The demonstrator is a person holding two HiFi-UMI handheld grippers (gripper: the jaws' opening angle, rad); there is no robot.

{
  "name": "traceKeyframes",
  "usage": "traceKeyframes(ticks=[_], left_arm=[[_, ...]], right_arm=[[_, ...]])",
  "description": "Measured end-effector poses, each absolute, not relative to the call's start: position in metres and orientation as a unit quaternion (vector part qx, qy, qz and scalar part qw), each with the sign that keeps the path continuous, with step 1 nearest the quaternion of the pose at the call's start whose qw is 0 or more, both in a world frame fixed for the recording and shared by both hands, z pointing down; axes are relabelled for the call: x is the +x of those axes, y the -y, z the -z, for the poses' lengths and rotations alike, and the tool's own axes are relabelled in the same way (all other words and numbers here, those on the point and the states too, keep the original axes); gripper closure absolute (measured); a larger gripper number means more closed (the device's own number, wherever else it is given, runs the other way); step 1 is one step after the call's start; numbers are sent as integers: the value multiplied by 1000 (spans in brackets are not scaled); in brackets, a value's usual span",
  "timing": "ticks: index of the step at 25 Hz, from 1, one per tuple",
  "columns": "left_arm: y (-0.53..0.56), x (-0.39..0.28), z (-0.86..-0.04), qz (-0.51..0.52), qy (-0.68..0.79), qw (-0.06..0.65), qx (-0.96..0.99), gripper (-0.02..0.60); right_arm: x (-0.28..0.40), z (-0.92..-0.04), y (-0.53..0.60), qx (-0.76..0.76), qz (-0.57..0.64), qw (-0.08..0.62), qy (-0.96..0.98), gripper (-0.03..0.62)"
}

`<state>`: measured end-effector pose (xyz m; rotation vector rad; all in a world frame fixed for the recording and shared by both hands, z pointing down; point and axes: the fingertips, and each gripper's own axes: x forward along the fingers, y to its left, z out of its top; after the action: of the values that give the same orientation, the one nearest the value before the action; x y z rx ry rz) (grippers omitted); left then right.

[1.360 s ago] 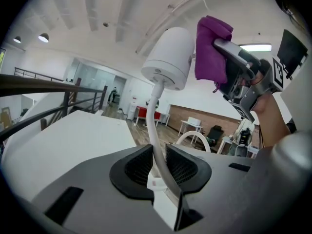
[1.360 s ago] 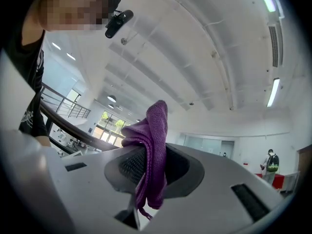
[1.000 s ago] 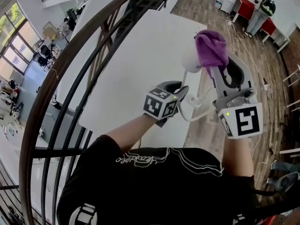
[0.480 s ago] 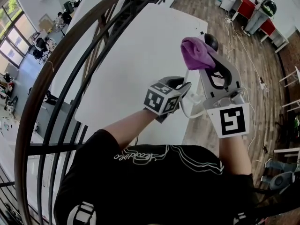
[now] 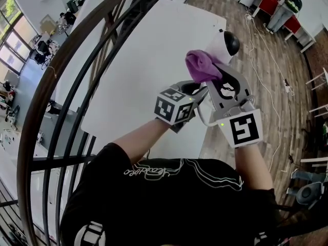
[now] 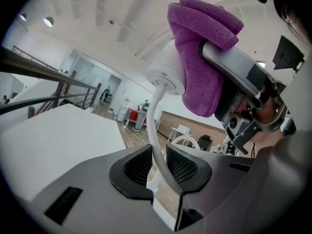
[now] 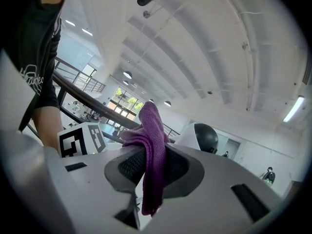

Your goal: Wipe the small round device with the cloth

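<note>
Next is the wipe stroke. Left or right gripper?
Right, I'd say. The right gripper has its jaws shut on the cloth, right beside the device. The left gripper has its jaws on the device's cable, holding it up, so it isn't free.

I get bright, even light in all 3 views, no hard shadows. Daylight comes thru the windows (image 5: 10, 10) at the head view's left; a ceiling lamp (image 6: 48, 21) and a strip light (image 7: 293, 109) glow overhead. The white table (image 5: 154, 50) is nearly blown out. Heavy fisheye: the railing (image 5: 57, 73) bows, and both gripper views go black at the corners. The purple cloth (image 6: 197, 57) is sharp, the bkgd slightly soft.
</note>
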<state>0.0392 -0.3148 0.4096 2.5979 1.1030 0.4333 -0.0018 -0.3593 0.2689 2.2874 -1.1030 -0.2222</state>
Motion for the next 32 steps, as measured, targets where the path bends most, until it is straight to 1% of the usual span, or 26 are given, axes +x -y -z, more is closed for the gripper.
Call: traceKeyframes(ticks=[8,10,13,16,21,22,23,26,32], left_arm=[[319,34,-416,-145,-383,124,904,491],[322,34,-414,-139,-381,121,906,481],[332,31,-407,-117,-367,107,917,434],[346,16,-398,-90,-339,96,932,431],[368,-21,-367,-58,-292,143,944,434],[366,-35,-361,-48,-289,146,945,441],[364,-52,-354,-38,-286,146,946,466],[341,-109,-335,-21,-299,135,945,565],[244,-224,-325,-28,-356,74,931,572]], right_arm=[[-16,-289,361,851,61,260,452,526],[-20,-291,356,853,50,235,464,526],[-26,-290,343,859,36,181,477,526],[-41,-288,317,862,28,132,489,526],[-73,-284,269,856,18,75,511,526],[-83,-286,260,854,17,70,515,526],[-94,-289,250,852,17,67,519,526],[-127,-297,222,847,9,56,529,526],[-197,-325,152,838,-30,3,544,527]])
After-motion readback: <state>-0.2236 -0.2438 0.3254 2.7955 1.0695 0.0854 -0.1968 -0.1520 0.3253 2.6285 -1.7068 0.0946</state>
